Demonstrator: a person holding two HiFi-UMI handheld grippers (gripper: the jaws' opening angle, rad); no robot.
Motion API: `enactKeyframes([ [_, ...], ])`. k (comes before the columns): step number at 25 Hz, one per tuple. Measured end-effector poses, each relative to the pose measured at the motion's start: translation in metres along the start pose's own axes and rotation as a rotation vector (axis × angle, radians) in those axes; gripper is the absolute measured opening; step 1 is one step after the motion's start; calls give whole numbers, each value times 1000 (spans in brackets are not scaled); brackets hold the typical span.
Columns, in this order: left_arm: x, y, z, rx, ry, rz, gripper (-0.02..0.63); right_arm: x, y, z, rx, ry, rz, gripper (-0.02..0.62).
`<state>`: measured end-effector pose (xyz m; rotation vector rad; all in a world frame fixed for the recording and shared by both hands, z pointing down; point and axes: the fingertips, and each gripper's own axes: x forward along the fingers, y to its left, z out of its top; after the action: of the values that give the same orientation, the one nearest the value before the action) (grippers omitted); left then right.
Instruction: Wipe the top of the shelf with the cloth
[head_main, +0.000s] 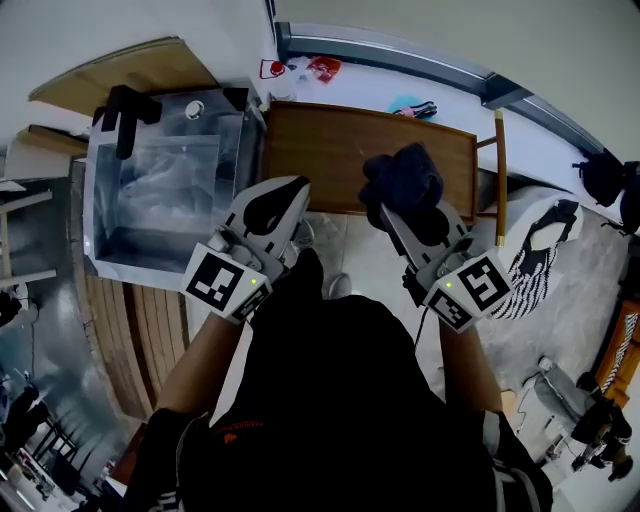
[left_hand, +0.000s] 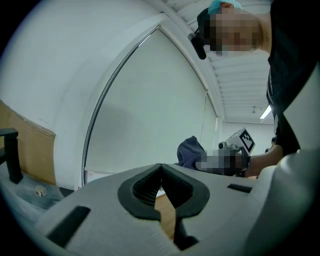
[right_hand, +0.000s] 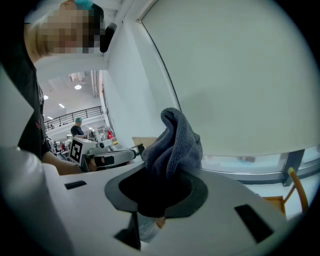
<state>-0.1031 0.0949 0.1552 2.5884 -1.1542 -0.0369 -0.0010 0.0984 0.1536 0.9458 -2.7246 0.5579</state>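
Note:
The wooden shelf top lies ahead of me in the head view. A dark blue cloth is bunched in my right gripper, which is shut on it just above the shelf's near edge. The right gripper view shows the cloth rising out of the closed jaws. My left gripper hovers at the shelf's near left edge, shut with nothing in it. In the left gripper view its tips meet, and the cloth shows beyond.
A steel sink with a black tap stands left of the shelf. Small red items and a teal object lie on the windowsill behind. A wooden chair post rises to the right.

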Motion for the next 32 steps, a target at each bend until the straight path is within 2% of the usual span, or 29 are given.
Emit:
enactKeyframes([
  [6,6,31,5,24,7,-4,18,38,-9,8,-12,19,-18,78],
  [16,9,80,4,21,19,-7,18,96,-15,10,-33,39,-33,78],
  [20,9,96,5,36,-22,3,18,116,-17,4,-44,50,-27,78],
  [32,-2,128,-30,15,24,132,18,175,-39,-29,-50,61,25,78],
])
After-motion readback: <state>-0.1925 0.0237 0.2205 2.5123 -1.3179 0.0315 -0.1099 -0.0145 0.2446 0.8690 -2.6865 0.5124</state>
